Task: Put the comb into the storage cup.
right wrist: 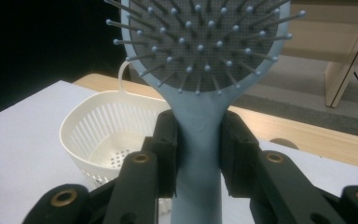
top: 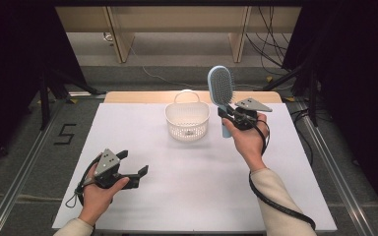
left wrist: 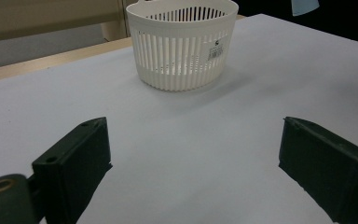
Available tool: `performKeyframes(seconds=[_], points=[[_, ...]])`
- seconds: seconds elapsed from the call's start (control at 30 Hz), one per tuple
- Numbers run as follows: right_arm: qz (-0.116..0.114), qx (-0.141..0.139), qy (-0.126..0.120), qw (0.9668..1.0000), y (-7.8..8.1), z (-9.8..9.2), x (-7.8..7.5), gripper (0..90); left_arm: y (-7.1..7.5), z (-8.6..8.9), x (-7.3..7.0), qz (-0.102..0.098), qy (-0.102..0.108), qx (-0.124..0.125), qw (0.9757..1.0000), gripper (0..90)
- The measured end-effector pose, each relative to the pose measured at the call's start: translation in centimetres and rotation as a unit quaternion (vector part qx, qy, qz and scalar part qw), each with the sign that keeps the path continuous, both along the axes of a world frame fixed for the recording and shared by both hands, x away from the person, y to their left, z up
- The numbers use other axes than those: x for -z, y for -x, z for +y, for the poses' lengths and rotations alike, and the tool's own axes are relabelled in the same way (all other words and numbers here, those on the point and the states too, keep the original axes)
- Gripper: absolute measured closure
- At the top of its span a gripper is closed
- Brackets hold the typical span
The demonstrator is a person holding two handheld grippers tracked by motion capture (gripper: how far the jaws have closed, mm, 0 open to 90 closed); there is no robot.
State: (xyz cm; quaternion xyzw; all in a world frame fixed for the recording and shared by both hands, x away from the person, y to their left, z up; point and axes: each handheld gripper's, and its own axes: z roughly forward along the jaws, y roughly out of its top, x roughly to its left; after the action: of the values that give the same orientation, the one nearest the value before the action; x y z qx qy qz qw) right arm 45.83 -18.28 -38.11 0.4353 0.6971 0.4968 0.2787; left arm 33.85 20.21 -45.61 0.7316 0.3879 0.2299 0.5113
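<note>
A light blue hairbrush stands upright in the air to the right of a white slatted basket. My right gripper is shut on the brush's handle, bristle head up, with both black pads pressed against the handle. Beyond the jaws, the basket sits low and to the left. Down at the table's front left my left gripper rests open, nothing between its jaws. From there the basket stands ahead on the white tabletop, some way off.
The white table sheet ends in a wooden strip at the far edge. Wooden furniture legs and cables lie on the floor behind. A black cable trails from my right gripper along the forearm.
</note>
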Motion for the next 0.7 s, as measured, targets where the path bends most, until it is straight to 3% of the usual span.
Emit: performKeyframes(seconds=[0.7], points=[[-0.005,0.001,-0.012,0.9999,-0.34,0.5,-0.39,70.5,0.06,-0.14,0.04,0.0,-0.002,0.003,1.0,8.5]])
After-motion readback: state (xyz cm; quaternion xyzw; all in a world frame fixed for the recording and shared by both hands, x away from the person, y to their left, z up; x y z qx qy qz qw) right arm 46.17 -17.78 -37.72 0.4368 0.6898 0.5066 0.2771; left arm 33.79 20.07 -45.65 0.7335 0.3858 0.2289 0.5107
